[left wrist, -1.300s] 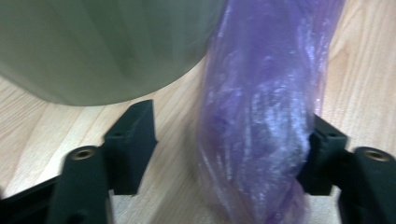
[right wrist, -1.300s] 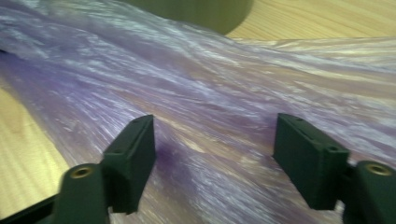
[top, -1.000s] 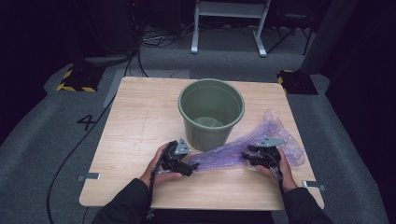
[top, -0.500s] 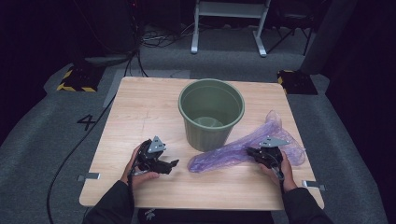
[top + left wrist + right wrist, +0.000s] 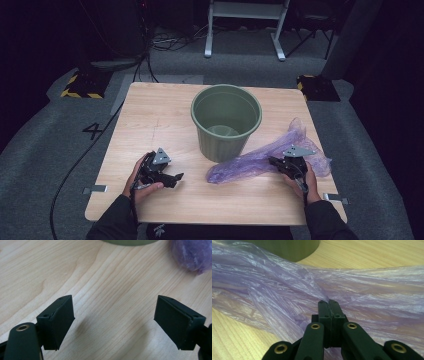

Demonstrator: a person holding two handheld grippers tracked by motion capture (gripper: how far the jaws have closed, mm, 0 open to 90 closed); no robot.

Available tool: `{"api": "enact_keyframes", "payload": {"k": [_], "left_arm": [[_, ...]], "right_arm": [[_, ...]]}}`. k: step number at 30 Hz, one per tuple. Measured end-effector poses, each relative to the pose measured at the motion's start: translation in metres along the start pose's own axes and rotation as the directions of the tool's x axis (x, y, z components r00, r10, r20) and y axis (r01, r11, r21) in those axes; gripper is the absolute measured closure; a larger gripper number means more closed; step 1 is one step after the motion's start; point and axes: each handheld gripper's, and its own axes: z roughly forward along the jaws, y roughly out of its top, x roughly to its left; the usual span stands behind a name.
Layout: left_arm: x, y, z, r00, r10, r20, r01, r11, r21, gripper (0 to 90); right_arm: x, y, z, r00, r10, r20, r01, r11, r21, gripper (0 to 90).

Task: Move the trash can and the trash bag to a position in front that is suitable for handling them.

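A crumpled purple plastic bag lies stretched across the table to the right of a green bin. My right gripper sits on the bag's right part. In the right gripper view its jaws have just closed and pinch the bag's thin film, with the bin's wall behind. My left gripper rests low at the front left, apart from the bag. Its jaws stand wide open over bare wood. The bag's end and the bin's base lie beyond them.
The light wooden table has bare wood left of the bin and along its front edge. The bin stands upright near the middle. Grey carpet, cables and a metal stand's legs lie beyond the far edge.
My left gripper has pulled away leftward from the bag's left end, which now lies loose on the table. The right hand has stayed in place on the bag.
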Motion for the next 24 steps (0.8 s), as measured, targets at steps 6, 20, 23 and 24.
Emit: {"api": "enact_keyframes", "payload": {"k": [6,20,23,24], "left_arm": [[0.001,-0.006,0.008,0.9999,-0.009,0.006,0.009,1.0,0.001,14.0],[0.001,-0.006,0.009,1.0,-0.009,-0.001,0.009,0.9999,-0.006,13.0],[0.001,-0.006,0.009,1.0,-0.008,-0.001,0.008,0.9999,-0.007,13.0],[0.001,-0.006,0.009,1.0,-0.009,-0.001,0.009,0.9999,-0.006,13.0]], "right_arm": [[-0.002,0.005,-0.006,0.9998,-0.015,-0.01,0.015,0.999,-0.041,90.0],[0.009,0.022,-0.024,0.9949,-0.089,-0.047,0.08,0.983,-0.168,90.0],[0.01,0.024,-0.029,0.9933,-0.104,-0.05,0.092,0.977,-0.19,90.0],[0.01,0.024,-0.029,0.9933,-0.104,-0.05,0.092,0.977,-0.19,90.0]]}}
